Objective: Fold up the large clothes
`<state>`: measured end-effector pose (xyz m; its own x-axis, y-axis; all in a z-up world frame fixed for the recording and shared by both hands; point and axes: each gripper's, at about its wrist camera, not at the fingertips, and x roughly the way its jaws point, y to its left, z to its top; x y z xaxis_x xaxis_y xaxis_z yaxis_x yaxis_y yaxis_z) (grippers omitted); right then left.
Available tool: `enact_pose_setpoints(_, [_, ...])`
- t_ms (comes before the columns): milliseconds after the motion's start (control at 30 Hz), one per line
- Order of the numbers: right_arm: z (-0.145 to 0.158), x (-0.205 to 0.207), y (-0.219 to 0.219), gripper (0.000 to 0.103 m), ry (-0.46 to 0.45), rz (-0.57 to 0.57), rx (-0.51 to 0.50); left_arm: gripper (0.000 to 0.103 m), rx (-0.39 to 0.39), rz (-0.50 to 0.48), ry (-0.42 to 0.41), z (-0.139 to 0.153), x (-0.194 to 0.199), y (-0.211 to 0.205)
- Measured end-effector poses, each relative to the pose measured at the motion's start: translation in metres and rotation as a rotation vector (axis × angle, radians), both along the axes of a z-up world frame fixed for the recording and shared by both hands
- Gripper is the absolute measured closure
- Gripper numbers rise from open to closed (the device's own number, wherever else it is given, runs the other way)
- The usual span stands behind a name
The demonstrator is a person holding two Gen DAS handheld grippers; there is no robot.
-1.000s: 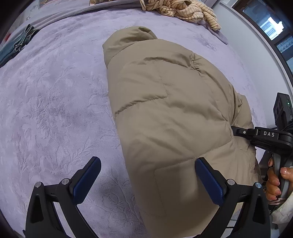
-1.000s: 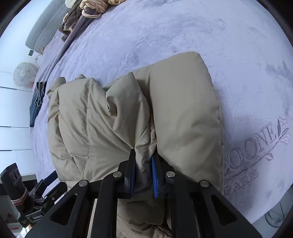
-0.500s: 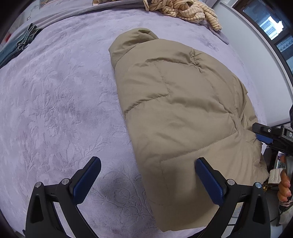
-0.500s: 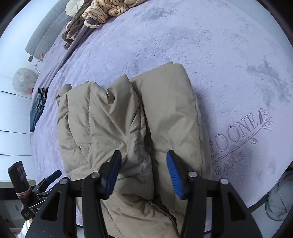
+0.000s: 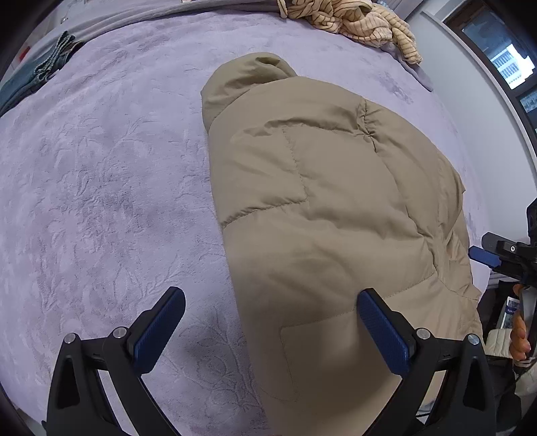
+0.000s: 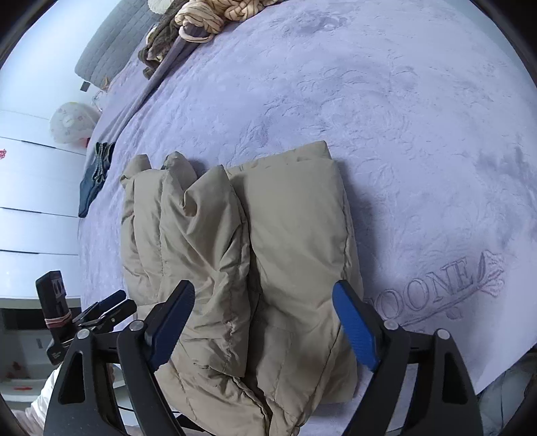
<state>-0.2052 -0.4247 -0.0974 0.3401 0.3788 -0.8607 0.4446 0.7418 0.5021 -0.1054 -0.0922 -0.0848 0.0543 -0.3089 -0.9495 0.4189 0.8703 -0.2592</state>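
1. The right gripper [image 6: 263, 322], which a second ago was pinched on a fold of the tan puffer jacket [image 6: 235, 255], has let go; its jaws are opening, standing wide over the jacket's near edge with no pad pressing the cloth.

2. The jacket now rests on its own on the lilac bed [image 5: 100, 174], folded into a long bundle, its hood end pointing away from the grippers and its hem end nearest them.

3. My reading: one fold is laid and released, so what remains is likely a further fold along the length, or tidying the loose pleats beside the jacket's middle seam.

4. The left gripper [image 5: 268, 327] has kept its place above the jacket's hem corner, jaws apart and empty, one pad over the jacket and the other over bare bed beside it.

5. Both grippers tilt steeply down towards the jacket; the right one has lifted a little off it.

6. Beyond the jacket's hood end lie a striped garment [image 5: 362, 20] and, off to the side, dark jeans [image 5: 50, 63].
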Motion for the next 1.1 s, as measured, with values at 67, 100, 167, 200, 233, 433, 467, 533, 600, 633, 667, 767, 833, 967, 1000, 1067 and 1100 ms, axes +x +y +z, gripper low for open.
enact_pose_setpoints(67, [-0.001,0.001,-0.004,0.008,0.001,0.009,0.0,0.0,-0.008,0.025,0.002,-0.001,0.004,-0.001])
enact_pose_setpoints(100, [-0.001,0.0,-0.006,0.008,-0.004,0.01,0.007,0.0,-0.014,0.035,0.005,-0.001,0.006,-0.002])
enact_pose_setpoints(167, [-0.004,-0.001,-0.012,0.008,-0.007,0.005,0.02,0.0,-0.025,0.053,0.012,-0.003,0.009,-0.004])
enact_pose_setpoints(200, [-0.006,-0.002,-0.014,0.008,-0.002,0.002,0.023,0.0,-0.03,0.059,0.018,-0.004,0.011,-0.004])
enact_pose_setpoints(233, [-0.009,-0.002,-0.017,0.008,0.005,0.0,0.026,0.0,-0.037,0.062,0.028,-0.006,0.014,-0.005])
enact_pose_setpoints(433, [-0.043,-0.007,-0.034,0.0,0.069,-0.03,0.106,0.0,-0.104,0.081,0.123,-0.018,0.028,0.002])
enact_pose_setpoints(467, [-0.051,-0.008,-0.036,0.0,0.077,-0.041,0.133,0.0,-0.11,0.092,0.139,-0.021,0.03,0.003])
enact_pose_setpoints(533, [-0.062,-0.011,-0.038,0.0,0.076,-0.061,0.189,0.0,-0.112,0.105,0.155,-0.026,0.031,0.004])
enact_pose_setpoints(600, [-0.072,-0.012,-0.04,0.0,0.07,-0.083,0.244,0.0,-0.108,0.102,0.159,-0.028,0.03,0.0])
enact_pose_setpoints(633, [-0.076,-0.013,-0.041,0.0,0.066,-0.091,0.269,0.0,-0.11,0.099,0.162,-0.028,0.03,-0.001])
enact_pose_setpoints(667, [-0.08,-0.013,-0.042,0.0,0.063,-0.1,0.292,0.0,-0.112,0.097,0.167,-0.028,0.03,-0.003])
enact_pose_setpoints(767, [-0.091,-0.012,-0.045,0.0,0.058,-0.126,0.351,0.0,-0.13,0.088,0.176,-0.028,0.032,-0.007])
enact_pose_setpoints(833, [-0.097,-0.013,-0.046,0.0,0.035,-0.14,0.405,0.0,-0.135,0.083,0.179,-0.029,0.033,-0.009])
enact_pose_setpoints(967, [-0.086,-0.004,-0.035,0.0,-0.073,-0.079,0.502,0.0,-0.158,0.065,0.2,-0.031,0.032,-0.02])
enact_pose_setpoints(1000, [-0.082,0.0,-0.03,0.0,-0.073,-0.042,0.483,0.0,-0.152,0.061,0.196,-0.031,0.031,-0.023])
enact_pose_setpoints(1067, [-0.078,0.008,-0.02,0.0,-0.047,0.036,0.42,0.0,-0.147,0.061,0.195,-0.033,0.031,-0.026])
enact_pose_setpoints(1100, [-0.077,0.013,-0.015,0.0,-0.028,0.073,0.384,0.0,-0.146,0.065,0.196,-0.033,0.031,-0.029])
